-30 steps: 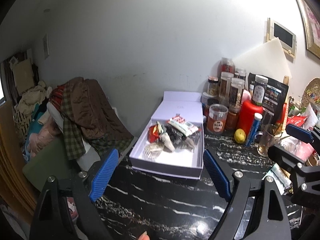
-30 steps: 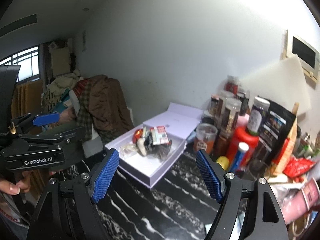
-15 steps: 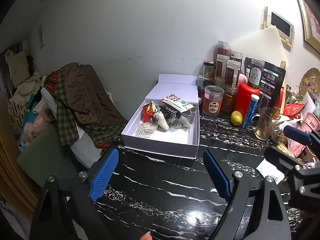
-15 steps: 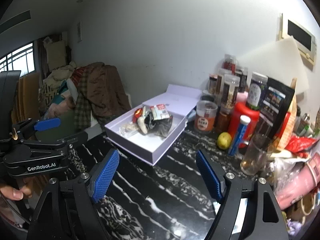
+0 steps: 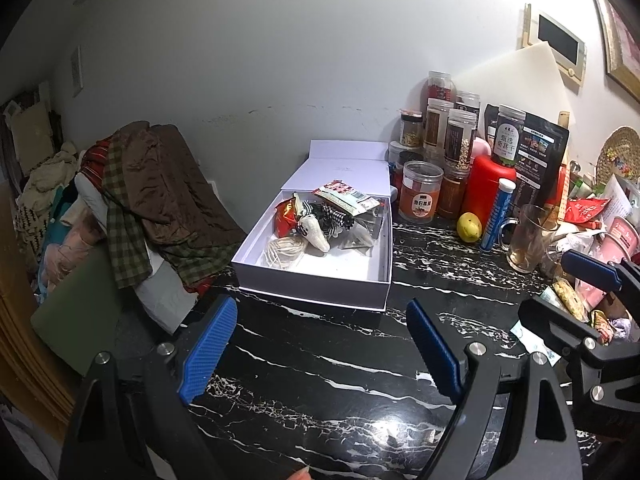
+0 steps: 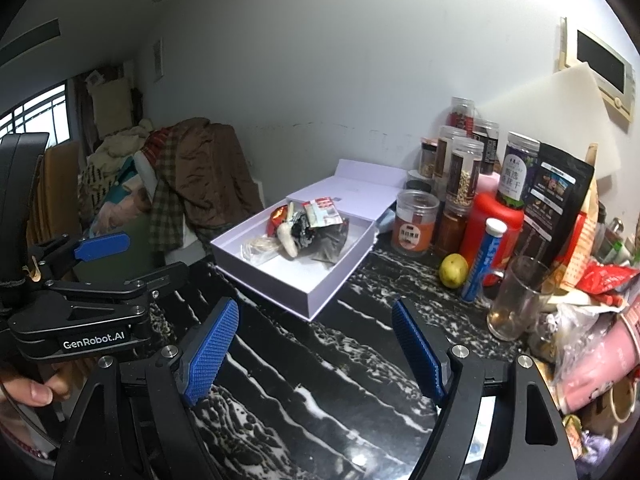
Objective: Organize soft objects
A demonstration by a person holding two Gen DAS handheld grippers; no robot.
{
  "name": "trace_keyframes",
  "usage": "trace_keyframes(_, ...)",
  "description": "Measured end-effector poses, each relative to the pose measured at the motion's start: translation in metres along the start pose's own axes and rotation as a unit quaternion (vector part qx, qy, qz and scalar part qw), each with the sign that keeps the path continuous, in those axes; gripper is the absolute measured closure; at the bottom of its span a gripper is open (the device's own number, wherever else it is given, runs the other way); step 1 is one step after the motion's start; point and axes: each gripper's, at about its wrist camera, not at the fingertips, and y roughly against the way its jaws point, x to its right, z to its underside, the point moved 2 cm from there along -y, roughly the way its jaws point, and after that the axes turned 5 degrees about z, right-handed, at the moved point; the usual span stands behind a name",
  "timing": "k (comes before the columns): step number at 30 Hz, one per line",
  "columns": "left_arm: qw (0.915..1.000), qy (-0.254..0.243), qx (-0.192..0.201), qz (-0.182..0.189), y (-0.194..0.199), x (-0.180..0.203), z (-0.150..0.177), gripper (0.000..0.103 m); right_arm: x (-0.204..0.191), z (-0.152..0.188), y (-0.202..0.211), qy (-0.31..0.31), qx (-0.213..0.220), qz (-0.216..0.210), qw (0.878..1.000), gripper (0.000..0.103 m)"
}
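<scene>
Here, from your left wrist, the left gripper [image 5: 320, 352] hovers with its jaws spread wide and nothing between them, over a bare stretch of the black marble counter [image 5: 320, 380]. The white box [image 5: 320, 296] sits just beyond the fingertips, its near wall facing you, with the soft things [image 5: 320, 224] heaped at its far end and the near half of its floor free. The counter's left edge drops off beside the left finger toward a clothes pile [image 5: 152, 196]. Jars [image 5: 420, 196] crowd the box's right side.

From your right wrist, the right gripper [image 6: 316, 348] also gapes empty above open counter. The box's near corner [image 6: 310, 312] points between the fingers. A glass mug [image 6: 516, 300] and lemon [image 6: 453, 270] narrow the right side; your left gripper [image 6: 100, 292] fills the left.
</scene>
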Motion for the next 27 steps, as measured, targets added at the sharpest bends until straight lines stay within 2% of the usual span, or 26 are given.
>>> trace_keyframes(27, 0.9999, -0.002, -0.013, 0.004, -0.008, 0.005, -0.001, 0.016, 0.012, 0.001, -0.008, -0.009, -0.009, 0.008, 1.000, 0.023)
